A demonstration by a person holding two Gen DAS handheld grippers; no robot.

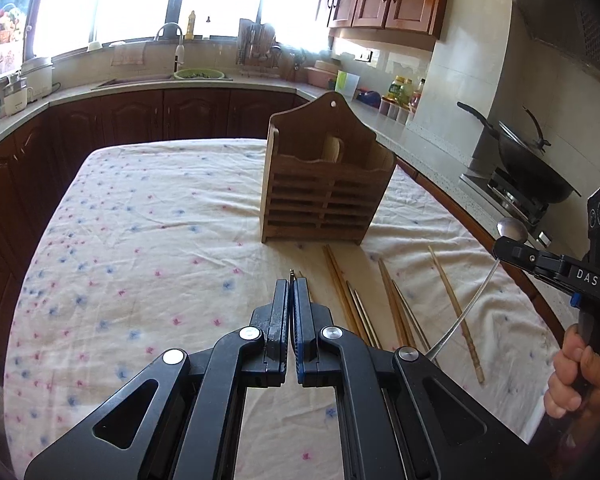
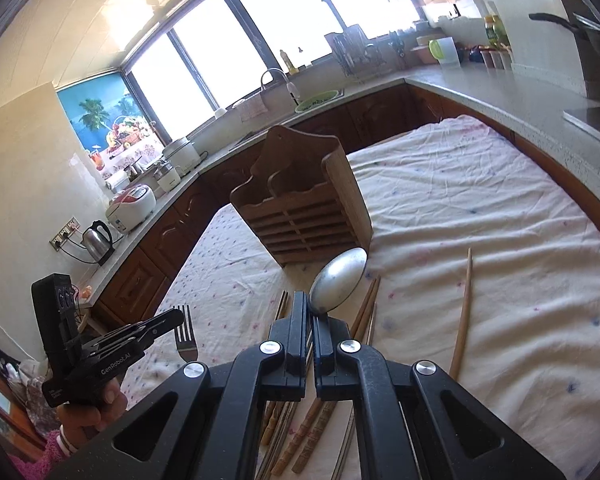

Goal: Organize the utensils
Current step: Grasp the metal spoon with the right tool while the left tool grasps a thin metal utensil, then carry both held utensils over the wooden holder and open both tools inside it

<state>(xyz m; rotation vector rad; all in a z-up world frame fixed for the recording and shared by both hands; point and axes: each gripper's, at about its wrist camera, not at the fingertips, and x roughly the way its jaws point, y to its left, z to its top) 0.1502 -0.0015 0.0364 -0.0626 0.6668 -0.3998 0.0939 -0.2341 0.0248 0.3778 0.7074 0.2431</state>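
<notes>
We hold a fork (image 2: 186,334) pinched in our left gripper (image 1: 291,280) and a spoon (image 2: 340,280) clamped in our right gripper (image 2: 310,308), bowl pointing away. The wooden holder (image 1: 324,184) stands upright just beyond both, nearer our right. Chopsticks (image 1: 456,312) lie lengthwise on the cloth (image 1: 140,220) below.

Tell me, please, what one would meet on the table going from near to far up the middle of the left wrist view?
Left gripper, shut on a fork whose tip just shows → bare stretch of flowered tablecloth → wooden utensil holder → far edge of the table, with the kitchen counter beyond.
</notes>
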